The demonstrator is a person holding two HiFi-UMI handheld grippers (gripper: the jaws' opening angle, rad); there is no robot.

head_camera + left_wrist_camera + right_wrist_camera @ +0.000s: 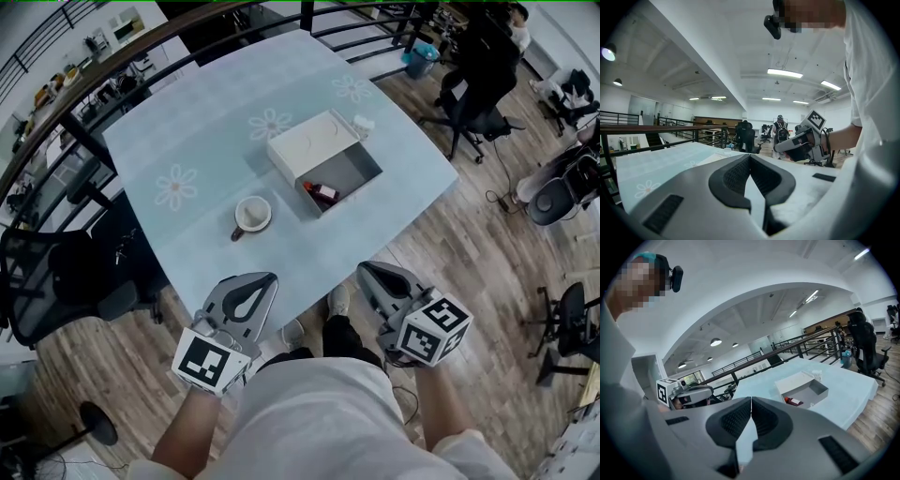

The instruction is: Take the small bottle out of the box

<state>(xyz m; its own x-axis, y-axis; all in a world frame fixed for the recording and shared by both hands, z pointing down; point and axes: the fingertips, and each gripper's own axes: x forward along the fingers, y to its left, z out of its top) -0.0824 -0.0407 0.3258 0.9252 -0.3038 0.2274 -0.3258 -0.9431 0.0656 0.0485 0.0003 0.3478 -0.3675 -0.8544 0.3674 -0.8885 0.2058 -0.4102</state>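
An open grey box with its white lid folded back lies on the light blue flowered table. Inside it, at the near end, lies the small bottle, brown with a red part. Both grippers hover off the table's near edge, short of the box. My left gripper is shut and empty, its tips meeting. My right gripper is shut too, with nothing held. The right gripper view shows the box and bottle ahead to the right.
A white cup on a saucer stands left of the box. A small white container sits at the box's far corner. A dark railing runs behind the table. Office chairs and a seated person are at the right.
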